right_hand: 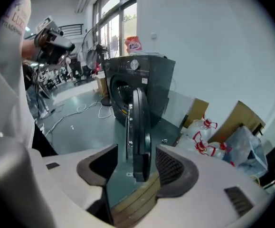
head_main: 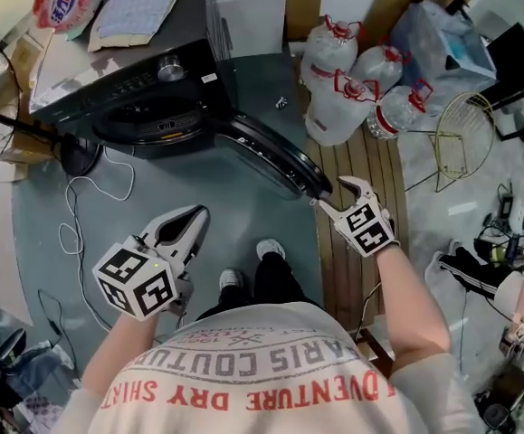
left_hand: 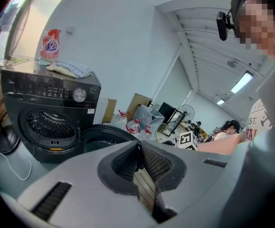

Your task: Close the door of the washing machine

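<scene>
With our right gripper (head_main: 338, 194) wide open astride the free rim of the door (head_main: 271, 154), which stands swung out from the washing machine (head_main: 144, 98), and our left gripper (head_main: 185, 226) closed on nothing, we judge the door stiff, heavy, best pushed at that rim.

The washing machine (head_main: 144, 89) is set at the far left of the floor (head_main: 243, 202), its door (head_main: 271, 156) swung out rightwards. A detergent bag (head_main: 62, 0) and a folded cloth (head_main: 139, 5) are laid on top of it. Just right of the machine, water bottles (head_main: 343, 89) are gathered at the far end of a slatted board (head_main: 361, 170). The door's free edge is seen between the jaws of the right gripper (head_main: 332, 193), apart from both; the left gripper (head_main: 198, 215) is held before the machine's front.
</scene>
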`<state>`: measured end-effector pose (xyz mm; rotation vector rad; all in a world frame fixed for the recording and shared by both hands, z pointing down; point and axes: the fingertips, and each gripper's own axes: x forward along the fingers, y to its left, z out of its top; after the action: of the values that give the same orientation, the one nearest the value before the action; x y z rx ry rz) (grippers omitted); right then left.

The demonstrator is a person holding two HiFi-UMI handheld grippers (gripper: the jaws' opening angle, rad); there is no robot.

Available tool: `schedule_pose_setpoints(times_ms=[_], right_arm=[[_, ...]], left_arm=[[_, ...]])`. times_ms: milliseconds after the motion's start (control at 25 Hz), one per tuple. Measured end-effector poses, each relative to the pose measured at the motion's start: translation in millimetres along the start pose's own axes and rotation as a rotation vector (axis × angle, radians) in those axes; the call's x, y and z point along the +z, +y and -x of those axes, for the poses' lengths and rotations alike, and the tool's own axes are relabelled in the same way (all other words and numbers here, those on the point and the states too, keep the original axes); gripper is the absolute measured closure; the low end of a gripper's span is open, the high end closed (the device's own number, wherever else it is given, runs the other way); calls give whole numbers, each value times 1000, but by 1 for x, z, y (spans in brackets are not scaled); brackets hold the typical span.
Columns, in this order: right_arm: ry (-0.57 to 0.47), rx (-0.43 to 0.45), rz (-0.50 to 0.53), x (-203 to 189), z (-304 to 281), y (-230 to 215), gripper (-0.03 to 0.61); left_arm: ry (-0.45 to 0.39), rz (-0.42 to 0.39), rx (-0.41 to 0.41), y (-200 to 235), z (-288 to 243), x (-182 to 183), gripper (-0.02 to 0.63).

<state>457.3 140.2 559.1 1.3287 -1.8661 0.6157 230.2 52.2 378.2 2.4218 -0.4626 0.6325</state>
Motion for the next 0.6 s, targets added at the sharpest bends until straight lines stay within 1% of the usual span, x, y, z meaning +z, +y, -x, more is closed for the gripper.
schedule_pose_setpoints(times_ms=[120,160,280,480,600], right_arm=[[74,28,120,-17,-25,-6,327],[93,34,134,-22,-33,-9,327],[137,68,124,-36,-54,-15,341],[190,110,178,-44,-79,-21,376],[198,133,216,-46,-86,-18,399]], left_arm=[[1,22,18,0,-8,1,577],[1,15,18,-1,-9,2,577],[3,0,42,1,-13,1,577],[10,62,114,18,-16,-4,577],[5,81,138,22,-18,-3,577]])
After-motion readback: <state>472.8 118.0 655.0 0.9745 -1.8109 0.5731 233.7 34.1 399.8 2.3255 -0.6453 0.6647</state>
